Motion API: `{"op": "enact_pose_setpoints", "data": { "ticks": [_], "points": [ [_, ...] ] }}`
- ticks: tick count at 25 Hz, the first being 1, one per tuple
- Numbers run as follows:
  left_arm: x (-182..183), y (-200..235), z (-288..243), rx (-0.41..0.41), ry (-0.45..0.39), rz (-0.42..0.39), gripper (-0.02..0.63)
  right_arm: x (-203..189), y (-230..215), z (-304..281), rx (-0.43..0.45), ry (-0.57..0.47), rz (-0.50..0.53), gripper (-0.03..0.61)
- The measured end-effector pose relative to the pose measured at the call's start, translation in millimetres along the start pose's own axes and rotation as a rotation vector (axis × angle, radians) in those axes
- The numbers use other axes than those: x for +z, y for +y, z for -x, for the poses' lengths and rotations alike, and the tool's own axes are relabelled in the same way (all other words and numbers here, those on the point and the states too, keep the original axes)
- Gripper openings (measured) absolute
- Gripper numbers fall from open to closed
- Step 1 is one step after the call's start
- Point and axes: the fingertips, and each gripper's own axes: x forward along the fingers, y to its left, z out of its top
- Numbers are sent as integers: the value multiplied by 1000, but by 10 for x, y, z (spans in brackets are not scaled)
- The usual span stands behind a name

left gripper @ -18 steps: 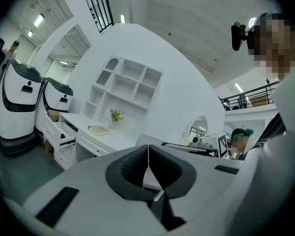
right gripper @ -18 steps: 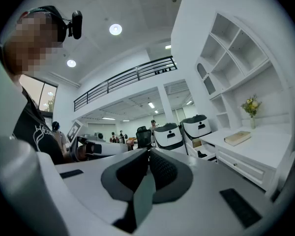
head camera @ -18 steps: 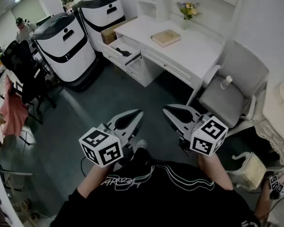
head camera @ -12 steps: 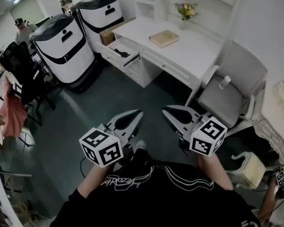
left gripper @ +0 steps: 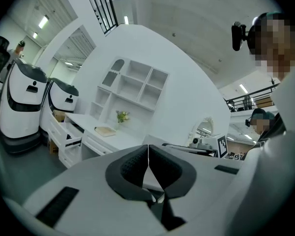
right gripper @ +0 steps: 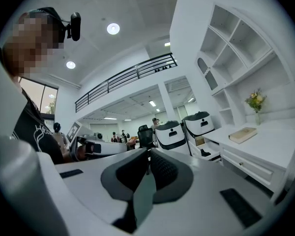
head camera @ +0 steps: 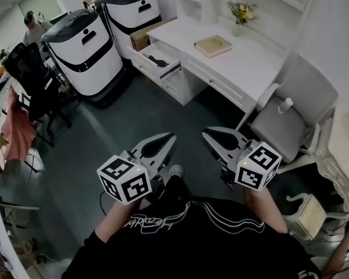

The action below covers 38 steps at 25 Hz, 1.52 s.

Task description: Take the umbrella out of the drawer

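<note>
A white desk (head camera: 238,57) stands far ahead, its left drawer (head camera: 157,60) pulled open with a dark umbrella (head camera: 163,62) lying inside. The same drawer (right gripper: 205,153) shows small in the right gripper view and as a white drawer (left gripper: 69,134) in the left gripper view. My left gripper (head camera: 168,138) and right gripper (head camera: 205,134) are held side by side close to the person's body, well short of the desk. Both are shut with nothing between the jaws.
Two white and black machines (head camera: 84,54) stand left of the desk. A book (head camera: 212,45) and a flower vase (head camera: 241,13) sit on the desk. A grey chair (head camera: 291,109) holds a bottle (head camera: 285,104) at right. Office chairs (head camera: 29,80) are at left.
The view has shifted slightly, with the desk and machines sitting a little further right and nearer. Both grippers keep their place and stay shut.
</note>
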Motion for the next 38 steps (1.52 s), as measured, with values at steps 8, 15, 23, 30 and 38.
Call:
{"op": "enact_pose_setpoints", "data": {
  "ticks": [8, 15, 23, 30, 38],
  "points": [
    [100, 816, -151, 25, 11, 41, 25, -98, -415, -769, 23, 35, -32, 51],
    [482, 1898, -452, 48, 22, 107, 25, 30, -1019, -1762, 31, 81, -81, 51],
    [1197, 3367, -947, 32, 37, 148, 25, 385, -1869, -3159, 2, 135, -92, 51],
    [1480, 4086, -1261, -5, 39, 178, 25, 581, -2392, -3681, -78, 175, -52, 51],
    [1495, 4566, -1643, -2, 47, 199, 25, 499, -2950, -3946, -82, 208, -65, 51]
  ]
}}
